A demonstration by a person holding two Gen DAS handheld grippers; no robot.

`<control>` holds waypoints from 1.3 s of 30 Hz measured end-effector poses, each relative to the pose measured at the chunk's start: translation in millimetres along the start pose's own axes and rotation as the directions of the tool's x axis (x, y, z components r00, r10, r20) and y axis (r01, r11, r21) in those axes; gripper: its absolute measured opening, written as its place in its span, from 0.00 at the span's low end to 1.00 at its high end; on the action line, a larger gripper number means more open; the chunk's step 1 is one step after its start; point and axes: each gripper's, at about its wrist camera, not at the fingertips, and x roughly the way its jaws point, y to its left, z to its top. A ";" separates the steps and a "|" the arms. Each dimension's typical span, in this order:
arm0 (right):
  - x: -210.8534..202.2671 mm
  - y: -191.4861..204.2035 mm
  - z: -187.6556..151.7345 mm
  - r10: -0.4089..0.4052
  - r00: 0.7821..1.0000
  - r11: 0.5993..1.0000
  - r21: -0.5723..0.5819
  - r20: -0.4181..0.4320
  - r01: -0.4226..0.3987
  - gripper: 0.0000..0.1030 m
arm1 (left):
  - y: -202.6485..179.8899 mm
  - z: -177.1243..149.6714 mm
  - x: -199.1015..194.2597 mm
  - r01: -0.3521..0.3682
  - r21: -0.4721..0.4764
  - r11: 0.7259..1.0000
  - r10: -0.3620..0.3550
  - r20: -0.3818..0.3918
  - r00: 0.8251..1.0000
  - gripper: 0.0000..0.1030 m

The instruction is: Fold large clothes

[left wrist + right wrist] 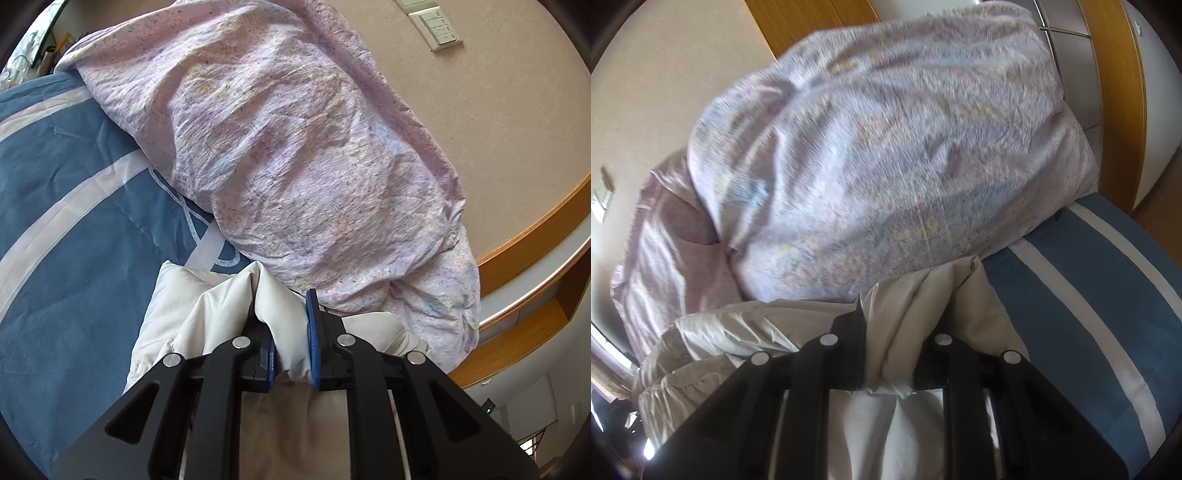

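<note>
A cream padded garment [207,306] lies bunched on the bed right in front of me. In the left wrist view my left gripper [283,306] is shut on a thick fold of it, the blue pads squeezing the fabric from both sides. The right wrist view shows the same cream garment [923,291] draped up over my right gripper [901,325], with a fold pinched between its black fingers. The fabric hides the right fingertip. More of the garment trails off to the left in shiny wrinkles.
A big crumpled pink printed quilt [295,147] [886,147] is heaped just beyond the garment. Under both lies a blue bedspread with white stripes [74,240] [1089,295]. A beige wall with a switch panel [439,27] and a wooden ledge [535,229] border the bed.
</note>
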 end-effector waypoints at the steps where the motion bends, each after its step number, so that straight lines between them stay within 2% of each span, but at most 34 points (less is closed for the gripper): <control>1: 3.6 0.6 -0.5 -0.012 1.000 1.000 -0.002 0.002 0.012 0.19 | 1.1 0.8 2.8 -0.002 0.001 1.000 0.002 -0.001 1.000 0.13; 2: 7.2 1.2 -1.0 -0.030 1.000 1.000 -0.003 0.007 0.030 0.19 | 1.7 1.6 5.6 -0.004 0.001 1.000 0.004 -0.001 1.000 0.13; 5: 13.3 1.9 0.2 -0.049 0.999 0.999 0.013 0.003 0.049 0.29 | 3.7 4.5 12.5 -0.009 -0.023 1.000 0.009 -0.007 1.000 0.17; 6: 12.4 1.4 2.2 -0.041 0.999 0.999 0.022 0.005 0.041 0.40 | 3.9 5.6 14.2 -0.013 -0.032 0.999 0.012 -0.011 1.000 0.21; 7: 7.5 1.1 5.3 -0.032 0.999 0.999 0.027 0.023 0.032 0.54 | 3.6 7.3 14.8 -0.008 -0.043 0.999 0.007 -0.017 1.000 0.27; 8: 0.3 1.5 7.8 -0.027 0.998 0.999 0.027 0.057 0.026 0.60 | 2.7 8.8 14.3 0.001 -0.049 0.999 -0.002 -0.019 1.000 0.38; 9: -8.4 2.5 9.7 -0.026 0.995 1.000 0.020 0.092 0.024 0.70 | -0.6 11.3 10.8 0.020 -0.046 0.999 -0.021 -0.012 1.000 0.45; 10: -22.9 5.9 10.4 -0.035 0.986 0.999 -0.007 0.161 0.036 0.78 | -4.9 13.0 6.7 0.030 -0.032 0.999 -0.030 0.000 1.000 0.59; 11: -38.1 12.1 8.5 -0.056 0.971 0.996 -0.051 0.232 0.069 0.80 | -12.1 15.0 -1.5 0.029 0.002 1.000 -0.029 0.036 0.999 0.77; 13: -56.7 29.1 0.5 -0.049 0.956 0.984 -0.152 0.288 0.096 0.80 | -26.6 16.3 -21.3 -0.008 0.076 0.997 -0.002 0.138 0.990 0.93; 14: -62.3 38.7 -6.4 -0.028 0.958 0.974 -0.207 0.285 0.090 0.79 | -37.4 15.2 -32.3 -0.032 0.129 0.991 0.008 0.180 0.984 0.93; 15: -66.3 51.3 -17.1 -0.007 0.963 0.958 -0.275 0.268 0.083 0.74 | -45.0 13.1 -36.6 -0.041 0.160 0.986 0.010 0.186 0.983 0.93; 18: -67.2 86.2 -54.6 0.037 0.981 0.893 -0.447 0.188 0.052 0.62 | -73.2 -16.7 -43.3 -0.057 0.290 0.955 0.013 0.151 0.988 0.93; 20: -61.8 102.5 -76.2 0.050 0.989 0.862 -0.507 0.141 0.029 0.59 | -93.1 -53.3 -38.9 -0.065 0.411 0.909 0.021 0.112 0.994 0.93; 23: -50.0 123.9 -97.1 0.046 0.995 0.834 -0.551 0.089 0.011 0.56 | -111.8 -98.2 -19.0 -0.074 0.539 0.839 0.050 0.059 0.997 0.93; 26: -31.7 138.2 -106.2 0.002 0.999 0.822 -0.569 0.044 0.024 0.56 | -120.6 -122.0 10.4 -0.139 0.623 0.770 0.136 0.053 0.989 0.91; 28: -13.8 145.6 -109.3 -0.065 0.998 0.814 -0.579 0.004 0.055 0.56 | -118.4 -124.3 30.1 -0.193 0.635 0.748 0.196 0.066 0.978 0.90; 31: 14.7 144.2 -111.1 -0.138 0.990 0.814 -0.575 -0.042 0.089 0.58 | -110.2 -118.5 57.3 -0.262 0.632 0.729 0.270 0.086 0.959 0.90; 34: 36.9 137.1 -112.0 -0.156 0.984 0.835 -0.544 -0.090 0.082 0.61 | -103.9 -115.9 71.1 -0.287 0.633 0.719 0.293 0.098 0.951 0.90; 37: 49.4 138.6 -113.4 -0.180 0.979 0.833 -0.544 -0.091 0.102 0.62 | -102.2 -115.5 82.0 -0.308 0.634 0.710 0.317 0.103 0.943 0.90; 39: 56.0 138.5 -114.5 -0.191 0.977 0.832 -0.544 -0.093 0.111 0.63 | -99.1 -113.7 88.8 -0.312 0.625 0.716 0.327 0.094 0.940 0.91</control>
